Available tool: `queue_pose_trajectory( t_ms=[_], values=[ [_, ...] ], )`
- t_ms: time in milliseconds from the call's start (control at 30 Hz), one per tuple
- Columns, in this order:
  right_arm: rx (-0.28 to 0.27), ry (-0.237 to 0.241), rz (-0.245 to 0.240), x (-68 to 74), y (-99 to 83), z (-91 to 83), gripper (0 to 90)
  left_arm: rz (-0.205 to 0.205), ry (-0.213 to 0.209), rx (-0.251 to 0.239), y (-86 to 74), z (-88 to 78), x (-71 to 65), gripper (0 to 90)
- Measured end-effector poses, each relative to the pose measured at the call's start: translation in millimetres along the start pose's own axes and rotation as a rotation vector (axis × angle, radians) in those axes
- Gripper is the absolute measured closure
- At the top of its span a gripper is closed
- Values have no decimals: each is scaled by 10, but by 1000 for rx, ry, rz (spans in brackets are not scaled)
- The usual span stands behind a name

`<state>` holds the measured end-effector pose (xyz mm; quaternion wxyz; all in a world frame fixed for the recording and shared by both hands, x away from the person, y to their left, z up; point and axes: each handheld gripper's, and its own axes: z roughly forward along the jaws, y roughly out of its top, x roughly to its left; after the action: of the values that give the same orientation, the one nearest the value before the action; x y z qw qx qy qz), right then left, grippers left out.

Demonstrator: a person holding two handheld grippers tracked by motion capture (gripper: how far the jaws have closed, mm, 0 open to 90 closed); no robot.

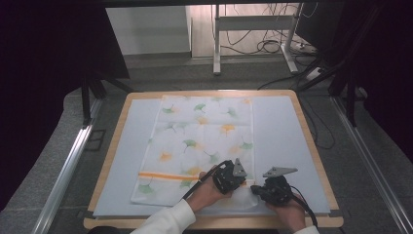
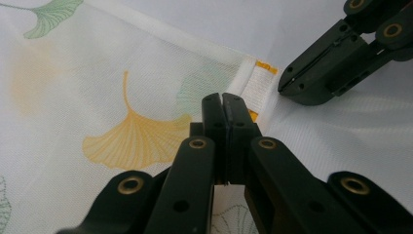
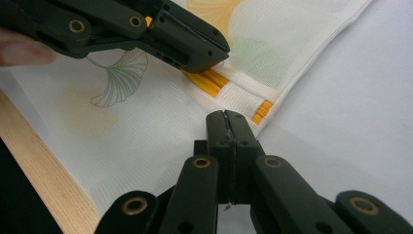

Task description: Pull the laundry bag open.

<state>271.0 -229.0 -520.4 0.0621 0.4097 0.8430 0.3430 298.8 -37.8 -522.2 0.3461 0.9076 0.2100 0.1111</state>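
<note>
Cloth (image 1: pixel 199 146) with printed ginkgo leaves lies flat on the table (image 1: pixel 285 141), from the far edge almost to the near edge, a little left of the middle. It looks thin and light, probably a woven cotton or similar fabric, and it is completely soft: I judge it will hang down and fold when it is lifted, and it keeps no form by itself. The weave seems a bit rough, so it should not slip easily between the pads. The near part looks thinner, and the pale table cover shows through it. A thicker white hem (image 2: pixel 255 83) with orange stripes (image 3: pixel 207 80) crosses the cloth near the right corner. This hem or the corner beside it is the best place to take hold, because there the layers are firmer.

The left claw (image 1: pixel 231 176) rests over the near right part of the cloth, its jaws clenched together with nothing between them. The right claw (image 1: pixel 272 189) is just beside it, near the corner, also clenched and empty.

The table has a light wooden rim (image 1: pixel 117 146) and a smooth pale blue-grey cover. Around it is grey floor (image 1: pixel 160 78), dark curtains at both sides, a white metal frame (image 1: pixel 253 24) behind and some cables (image 1: pixel 272 46) on the floor.
</note>
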Motion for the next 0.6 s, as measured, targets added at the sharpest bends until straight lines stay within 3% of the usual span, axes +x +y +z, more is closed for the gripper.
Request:
queue_pose_trajectory(
  t_ms=[600],
  values=[
    [0, 14, 11, -20, -1, 1, 897, -10, -3, 17, -2, -23, 18, 900]
  ],
)
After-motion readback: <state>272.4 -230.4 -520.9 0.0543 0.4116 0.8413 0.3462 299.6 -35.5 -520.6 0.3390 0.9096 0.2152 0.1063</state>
